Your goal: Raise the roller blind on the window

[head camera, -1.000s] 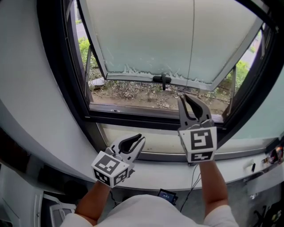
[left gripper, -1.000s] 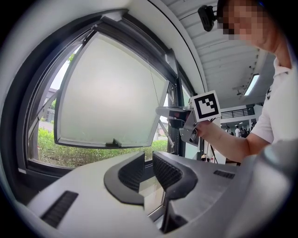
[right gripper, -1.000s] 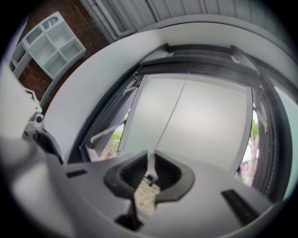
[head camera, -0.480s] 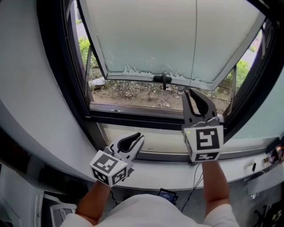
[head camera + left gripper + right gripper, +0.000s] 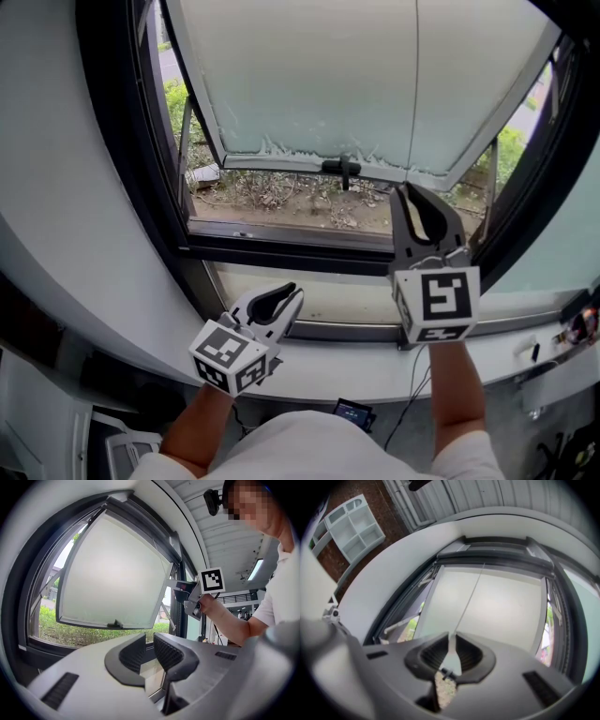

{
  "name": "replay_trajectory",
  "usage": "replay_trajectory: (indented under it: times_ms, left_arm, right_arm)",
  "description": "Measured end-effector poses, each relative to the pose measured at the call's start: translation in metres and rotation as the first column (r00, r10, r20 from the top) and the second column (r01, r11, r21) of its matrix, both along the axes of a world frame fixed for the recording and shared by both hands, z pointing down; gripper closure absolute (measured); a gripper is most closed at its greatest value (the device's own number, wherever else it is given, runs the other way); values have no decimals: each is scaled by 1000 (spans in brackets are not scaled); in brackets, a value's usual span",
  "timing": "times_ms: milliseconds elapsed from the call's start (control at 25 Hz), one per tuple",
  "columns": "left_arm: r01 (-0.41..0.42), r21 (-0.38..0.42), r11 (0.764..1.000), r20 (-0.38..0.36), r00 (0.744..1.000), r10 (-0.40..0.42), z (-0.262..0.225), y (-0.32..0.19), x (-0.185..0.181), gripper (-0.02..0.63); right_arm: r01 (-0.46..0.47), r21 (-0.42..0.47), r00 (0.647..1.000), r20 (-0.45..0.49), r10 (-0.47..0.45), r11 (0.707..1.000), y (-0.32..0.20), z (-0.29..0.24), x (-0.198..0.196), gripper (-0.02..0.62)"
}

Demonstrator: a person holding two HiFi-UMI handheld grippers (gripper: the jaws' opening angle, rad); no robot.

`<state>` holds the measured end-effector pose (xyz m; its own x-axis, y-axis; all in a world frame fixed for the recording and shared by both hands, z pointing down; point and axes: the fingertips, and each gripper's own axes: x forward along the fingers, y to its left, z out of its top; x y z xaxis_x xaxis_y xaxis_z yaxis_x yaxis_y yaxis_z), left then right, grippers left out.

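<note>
1. Over the last second my right gripper (image 5: 410,190) has come up a little and drifted toward the right side of the window frame (image 5: 122,141). The cord (image 5: 417,94) has shifted with it.
2. Its jaws are clamped on the white cord pull (image 5: 452,656), with the cord running straight up from their tips toward the frame's top edge.
3. My left gripper (image 5: 292,292) has not moved. It sits just above the window sill (image 5: 328,361) near its left half, jaws slightly apart with nothing between them.
4. I read this as setting up rather than progress, since lifting the pull would slacken the cord. A firm downward draw probably comes next.
5. I cannot pick out the roller blind itself. Filling the opening is a frosted sash (image 5: 309,84) swung outward, its handle (image 5: 345,169) at the bottom edge, and neither has changed.
6. The top of the cord is cut off in the head view. In the right gripper view it fades out against the pale pane, so its mechanism stays hidden.
</note>
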<state>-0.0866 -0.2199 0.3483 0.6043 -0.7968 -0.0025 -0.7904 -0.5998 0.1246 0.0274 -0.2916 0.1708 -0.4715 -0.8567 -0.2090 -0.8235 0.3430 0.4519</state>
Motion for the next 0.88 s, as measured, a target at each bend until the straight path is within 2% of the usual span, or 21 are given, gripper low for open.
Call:
replay_trajectory:
  times_ms: [880]
  left_arm:
    - [-28,-29,999,-26,999,28,12,2,2,537]
  right_arm:
    - [-16,88,1000,0,16,996,7,-33,-2,537]
